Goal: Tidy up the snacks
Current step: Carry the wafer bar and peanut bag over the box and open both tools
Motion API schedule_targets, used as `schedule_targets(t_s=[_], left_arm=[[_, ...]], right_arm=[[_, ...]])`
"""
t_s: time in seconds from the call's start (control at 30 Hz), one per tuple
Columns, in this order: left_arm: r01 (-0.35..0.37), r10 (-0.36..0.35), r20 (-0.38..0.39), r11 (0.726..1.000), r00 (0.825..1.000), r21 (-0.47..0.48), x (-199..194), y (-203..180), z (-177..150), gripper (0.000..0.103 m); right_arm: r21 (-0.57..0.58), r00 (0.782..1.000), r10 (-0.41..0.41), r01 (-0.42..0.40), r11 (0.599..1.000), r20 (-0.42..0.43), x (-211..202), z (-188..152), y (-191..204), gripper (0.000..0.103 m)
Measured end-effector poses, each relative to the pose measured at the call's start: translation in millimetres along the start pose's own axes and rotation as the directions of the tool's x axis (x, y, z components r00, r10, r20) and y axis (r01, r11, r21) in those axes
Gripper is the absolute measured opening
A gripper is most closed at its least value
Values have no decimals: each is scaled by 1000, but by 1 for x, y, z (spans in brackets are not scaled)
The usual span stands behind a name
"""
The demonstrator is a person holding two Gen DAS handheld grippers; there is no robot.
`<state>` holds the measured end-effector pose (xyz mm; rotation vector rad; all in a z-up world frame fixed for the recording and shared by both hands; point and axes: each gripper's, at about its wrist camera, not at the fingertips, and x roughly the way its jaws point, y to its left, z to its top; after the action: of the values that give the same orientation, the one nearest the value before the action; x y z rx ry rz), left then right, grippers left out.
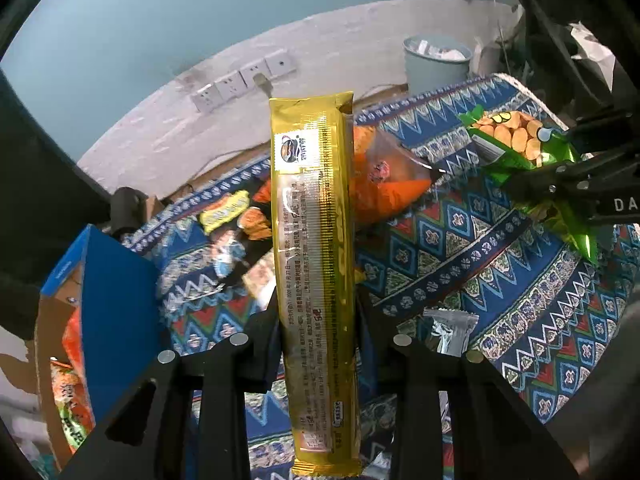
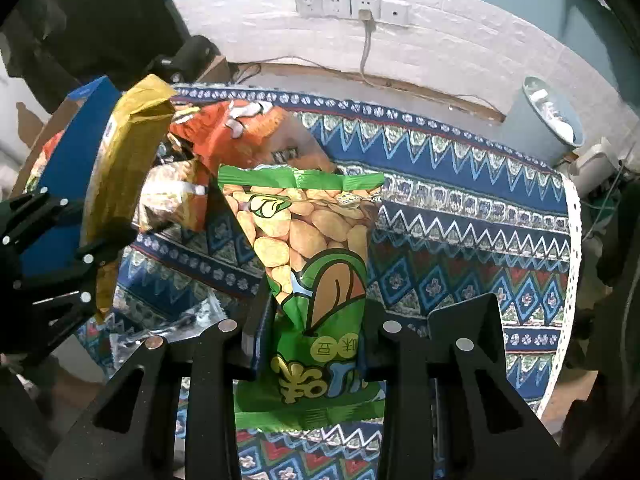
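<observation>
Left wrist view: the left gripper (image 1: 316, 344) is clamping its jaws on a long gold packet (image 1: 312, 240), holding it above the patterned cloth (image 1: 500, 280). Right wrist view: the right gripper (image 2: 316, 328) is pinching a green snack bag (image 2: 316, 264), with an orange bag (image 2: 240, 132) lying behind it near the blue box (image 2: 68, 168)

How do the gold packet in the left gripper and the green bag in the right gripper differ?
The gold packet is long, narrow and flat; the green bag is shorter, wider and crinkled. The gold packet carries dense small print; the green bag shows pictured snack pieces and large lettering. Shared: each is clamped near its lower end, by the left gripper and right gripper, and lifted off the patterned cloth.
</observation>
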<state>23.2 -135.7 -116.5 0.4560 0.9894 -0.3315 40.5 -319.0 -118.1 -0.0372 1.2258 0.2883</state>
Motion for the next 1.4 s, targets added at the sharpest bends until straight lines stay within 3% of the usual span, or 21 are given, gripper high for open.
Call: schedule_targets(t_s=[0.33, 0.67, 1.4], left_arm=[[-27, 29, 46, 999, 999, -41, -34, 25, -6, 33], [-47, 55, 75, 994, 996, -96, -62, 55, -15, 33], [-97, 125, 99, 964, 987, -248, -99, 144, -40, 33]], right_arm=[[-43, 999, -6, 8, 999, 53, -22, 11, 25, 31], [-104, 994, 37, -27, 994, 102, -40, 29, 61, 31], [-218, 984, 130, -100, 971, 126, -44, 83, 146, 31]])
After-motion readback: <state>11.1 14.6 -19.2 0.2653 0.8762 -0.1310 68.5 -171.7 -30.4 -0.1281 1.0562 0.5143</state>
